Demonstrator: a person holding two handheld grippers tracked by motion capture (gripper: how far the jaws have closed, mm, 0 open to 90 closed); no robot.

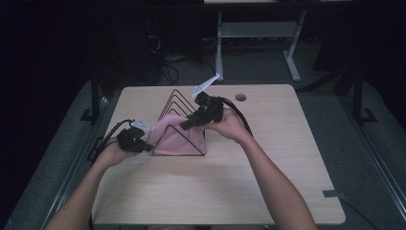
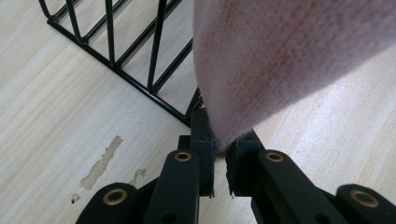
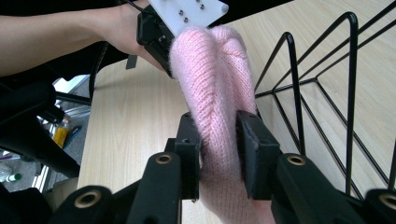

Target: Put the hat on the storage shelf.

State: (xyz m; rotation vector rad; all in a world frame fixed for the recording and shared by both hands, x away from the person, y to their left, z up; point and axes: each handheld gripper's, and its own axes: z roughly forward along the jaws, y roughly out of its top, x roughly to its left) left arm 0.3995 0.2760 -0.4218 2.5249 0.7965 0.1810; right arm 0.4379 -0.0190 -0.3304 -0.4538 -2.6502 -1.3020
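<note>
Pinched between the black jaws of the right tool (image 3: 218, 158), a fold of pink knit cloth (image 3: 215, 88) is gripped firmly, the jaws closed onto it with only the thickness of the fabric between them. At the far end, one corner of the cloth (image 2: 280, 60) is nipped by the left tool (image 2: 220, 161), its jaws almost together. From above, the cloth (image 1: 172, 136) is seen draped at the front of the wire rack (image 1: 178, 103) on the surface (image 1: 215, 187), stretched between the left tool (image 1: 135, 140) and the right tool (image 1: 194, 120). The step is judged to be the laying of the cloth over or into the rack. It would be done best with both grips kept tight, the fabric held taut and level, and the knit kept off the wire tips, where snagging could be expected.
</note>
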